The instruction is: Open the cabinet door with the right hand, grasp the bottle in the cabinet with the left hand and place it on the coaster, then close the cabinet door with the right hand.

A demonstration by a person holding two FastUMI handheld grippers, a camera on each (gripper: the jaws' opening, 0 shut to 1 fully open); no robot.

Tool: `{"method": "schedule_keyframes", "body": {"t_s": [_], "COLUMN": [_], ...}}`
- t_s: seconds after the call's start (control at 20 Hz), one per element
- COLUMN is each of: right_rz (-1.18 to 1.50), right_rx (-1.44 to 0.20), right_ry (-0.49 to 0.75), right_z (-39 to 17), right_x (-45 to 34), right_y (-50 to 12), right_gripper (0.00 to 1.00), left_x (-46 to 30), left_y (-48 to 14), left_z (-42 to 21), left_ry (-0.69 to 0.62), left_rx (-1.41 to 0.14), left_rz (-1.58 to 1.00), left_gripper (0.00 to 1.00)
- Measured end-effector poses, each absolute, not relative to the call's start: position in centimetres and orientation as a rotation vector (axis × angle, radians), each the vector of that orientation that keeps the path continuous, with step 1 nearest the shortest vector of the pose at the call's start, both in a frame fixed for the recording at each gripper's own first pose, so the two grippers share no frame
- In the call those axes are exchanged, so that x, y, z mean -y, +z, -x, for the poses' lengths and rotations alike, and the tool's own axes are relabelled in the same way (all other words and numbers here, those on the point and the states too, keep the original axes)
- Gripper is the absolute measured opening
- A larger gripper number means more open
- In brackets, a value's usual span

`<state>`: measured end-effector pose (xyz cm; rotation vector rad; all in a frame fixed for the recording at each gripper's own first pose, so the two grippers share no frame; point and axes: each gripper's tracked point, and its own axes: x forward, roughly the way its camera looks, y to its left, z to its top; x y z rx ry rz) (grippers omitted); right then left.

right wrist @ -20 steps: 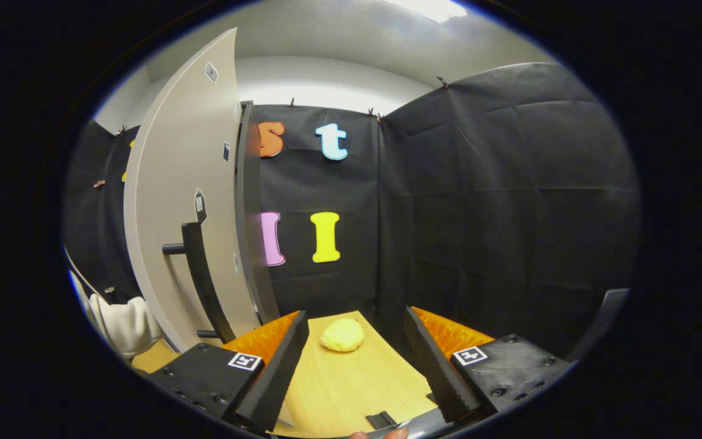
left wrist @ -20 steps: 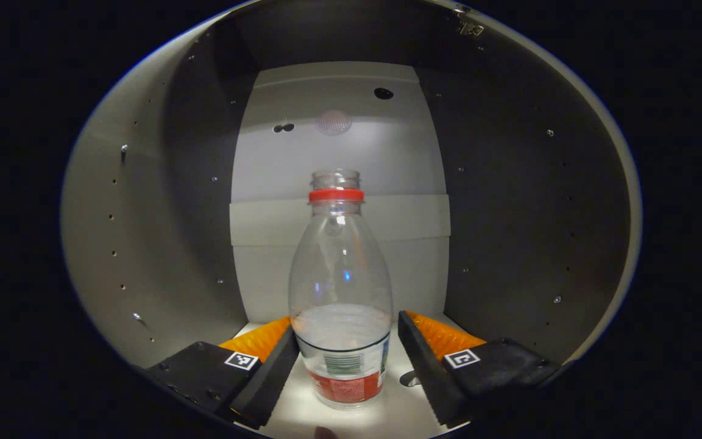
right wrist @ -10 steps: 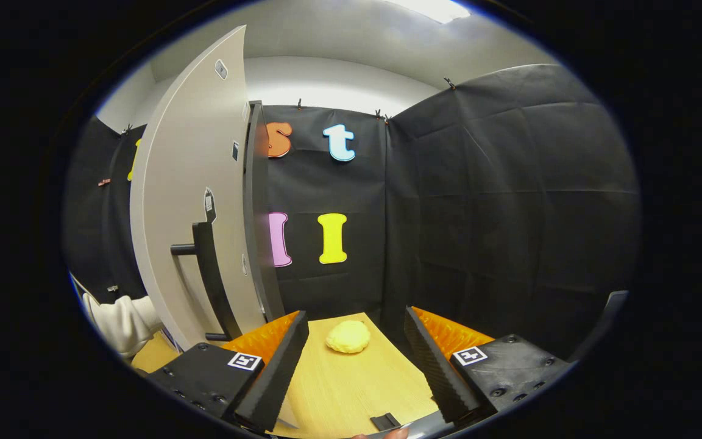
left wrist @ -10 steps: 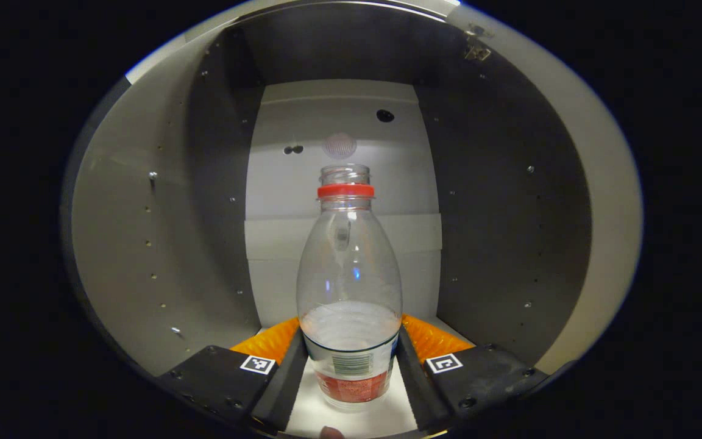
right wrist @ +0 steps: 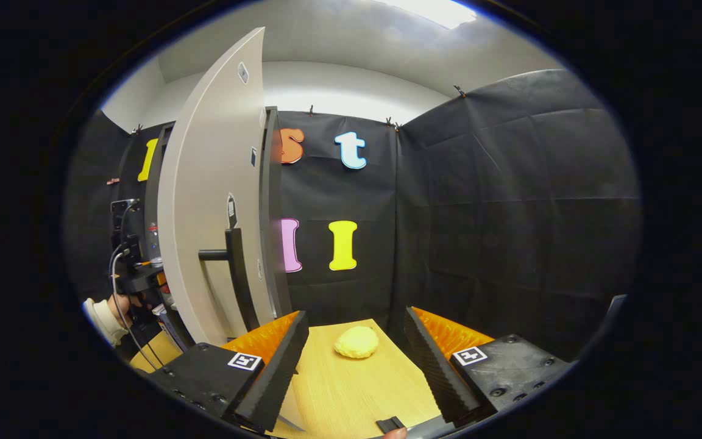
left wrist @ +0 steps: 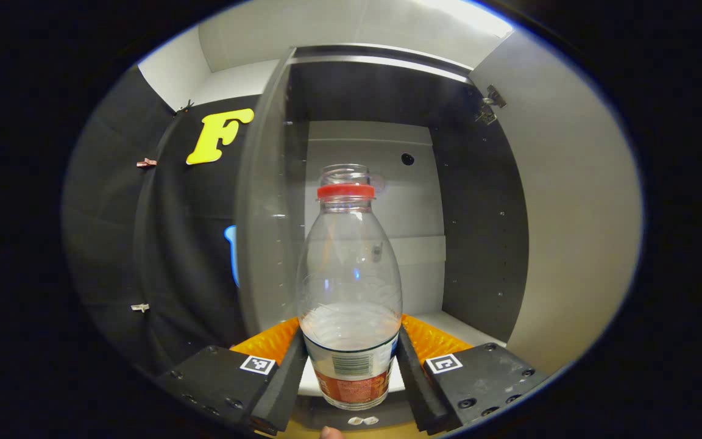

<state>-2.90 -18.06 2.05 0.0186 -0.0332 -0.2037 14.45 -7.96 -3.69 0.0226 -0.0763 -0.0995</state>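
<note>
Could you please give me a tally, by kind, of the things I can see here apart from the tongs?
Clear plastic bottle with red neck ring: 1
Grey cabinet: 1
Open cabinet door with black bar handle: 1
Yellow lumpy object on the wooden table: 1
Wooden table: 1
Total: 5

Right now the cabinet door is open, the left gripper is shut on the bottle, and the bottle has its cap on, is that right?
Not quite. In the left gripper view the bottle has no cap: its mouth is open above the red ring. The rest holds: the left gripper is shut on it and the cabinet door is open.
</note>
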Motion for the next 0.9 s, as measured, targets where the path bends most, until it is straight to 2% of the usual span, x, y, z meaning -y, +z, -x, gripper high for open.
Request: {"method": "schedule_keyframes", "body": {"t_s": [0.2, 0.55, 0.9], "right_rz": [-0.023, -0.025, -0.074], "right_rx": [0.056, 0.083, 0.131], "right_ry": [-0.191, -0.231, -0.246], "right_z": [2.2, 1.6, 1.7], "right_x": [16.9, 17.5, 17.6], "right_y": [2.8, 3.4, 4.2], "right_gripper": [0.98, 0.97, 0.98], "left_x": [4.7, 1.3, 0.7], "left_y": [-5.9, -13.0, -22.0], "left_z": [-8.9, -2.9, 0.4], "left_ry": [-0.114, -0.166, -0.243], "left_rx": [0.065, 0.042, 0.039], "left_rz": [0.0, 0.033, 0.017], "left_gripper": [0.74, 0.75, 0.75]}}
